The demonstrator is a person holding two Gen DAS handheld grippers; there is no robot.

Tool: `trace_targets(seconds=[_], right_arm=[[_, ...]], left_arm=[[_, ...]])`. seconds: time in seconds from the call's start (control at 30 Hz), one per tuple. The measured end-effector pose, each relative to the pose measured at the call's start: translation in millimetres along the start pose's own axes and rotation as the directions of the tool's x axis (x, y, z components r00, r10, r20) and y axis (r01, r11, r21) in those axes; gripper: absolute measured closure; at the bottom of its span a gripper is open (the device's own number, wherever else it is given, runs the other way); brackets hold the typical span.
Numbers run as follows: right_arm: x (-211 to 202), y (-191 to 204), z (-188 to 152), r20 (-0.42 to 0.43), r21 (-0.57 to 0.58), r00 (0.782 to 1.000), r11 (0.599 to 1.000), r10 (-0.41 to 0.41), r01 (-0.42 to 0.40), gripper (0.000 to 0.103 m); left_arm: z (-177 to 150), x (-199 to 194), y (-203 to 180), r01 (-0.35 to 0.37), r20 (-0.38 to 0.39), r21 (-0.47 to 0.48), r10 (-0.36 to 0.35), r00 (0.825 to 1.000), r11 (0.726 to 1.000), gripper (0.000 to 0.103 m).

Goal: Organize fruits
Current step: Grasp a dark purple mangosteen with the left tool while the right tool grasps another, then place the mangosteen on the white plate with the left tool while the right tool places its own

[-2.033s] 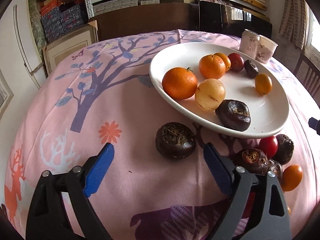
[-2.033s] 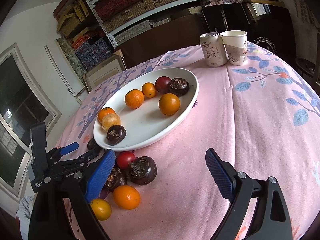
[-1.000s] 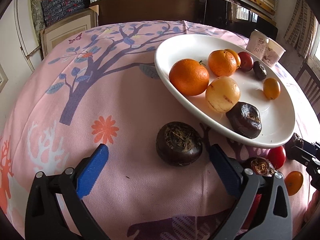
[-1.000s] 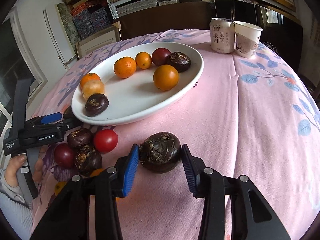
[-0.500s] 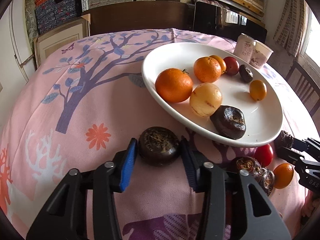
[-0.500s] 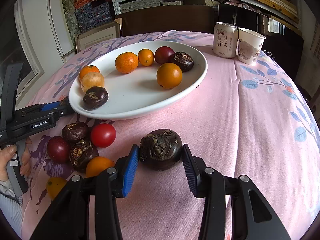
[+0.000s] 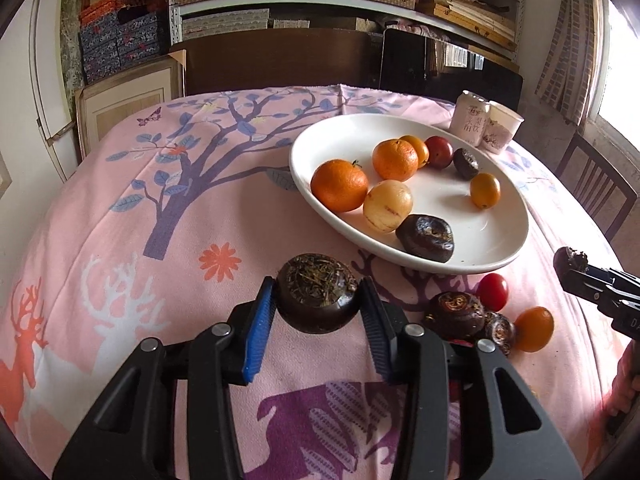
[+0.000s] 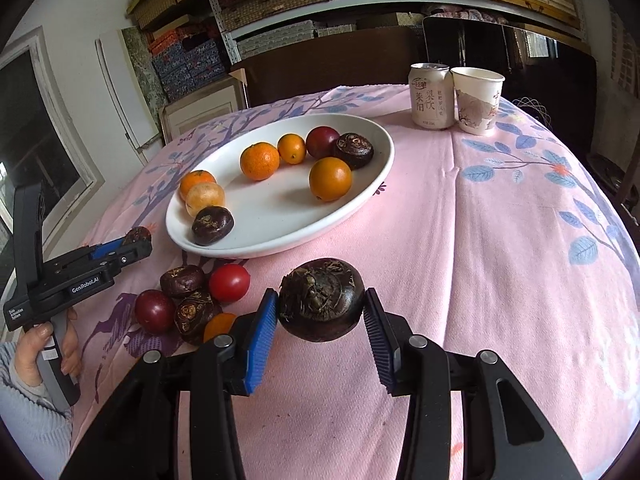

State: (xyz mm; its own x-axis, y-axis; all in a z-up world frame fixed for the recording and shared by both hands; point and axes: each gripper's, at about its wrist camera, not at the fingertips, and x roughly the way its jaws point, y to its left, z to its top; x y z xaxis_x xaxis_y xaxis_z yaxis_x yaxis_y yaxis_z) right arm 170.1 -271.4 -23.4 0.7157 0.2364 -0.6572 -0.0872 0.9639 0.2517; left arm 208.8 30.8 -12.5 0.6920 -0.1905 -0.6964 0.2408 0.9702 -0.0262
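On left gripper: "GenRobot.AI" label

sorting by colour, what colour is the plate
White plate; clearest in the right wrist view.

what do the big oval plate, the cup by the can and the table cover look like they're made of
Plate: likely glazed ceramic, white with glossy highlights; melamine is possible.
Cup: paper, matte with a thin rolled rim and printed pattern.
Table cover: soft printed fabric, matte pink, with creases and a seam.
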Motion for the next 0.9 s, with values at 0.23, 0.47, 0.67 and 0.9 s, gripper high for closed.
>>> trace_targets(seconds=[0.23, 0.47, 0.67, 0.9], right_arm=[[-26.1, -7.3, 13.6, 0.113, 0.068, 0.991, 0.995, 0.071, -0.079, 0.059], [13.5, 20.1, 67.8, 0.079, 0.011, 0.994, 0.997, 0.072, -0.074, 0.059], [49.6, 18.8, 70.1, 0.066, -0.016, 0.997, 0.999, 0.032, -0.031, 0.039], [33.7, 11.6, 56.0, 0.107, 0.025, 0.994, 0.999, 0.033, -0.036, 0.025]], left_arm=[[22.7, -26.4, -17.9, 0.063, 0.074, -0.012, -0.062, 0.995, 0.998, 0.061], [66.1, 7.7, -59.4, 0.071, 0.049, 0.057, -0.074, 0.996, 0.996, 0.061], [66.6, 47.0, -64.5, 0.053, 0.013, 0.056, -0.054, 0.998, 0.997, 0.042], [55.9, 23.2, -49.2, 0.025, 0.064, 0.042, -0.027, 0.998, 0.999, 0.019]])
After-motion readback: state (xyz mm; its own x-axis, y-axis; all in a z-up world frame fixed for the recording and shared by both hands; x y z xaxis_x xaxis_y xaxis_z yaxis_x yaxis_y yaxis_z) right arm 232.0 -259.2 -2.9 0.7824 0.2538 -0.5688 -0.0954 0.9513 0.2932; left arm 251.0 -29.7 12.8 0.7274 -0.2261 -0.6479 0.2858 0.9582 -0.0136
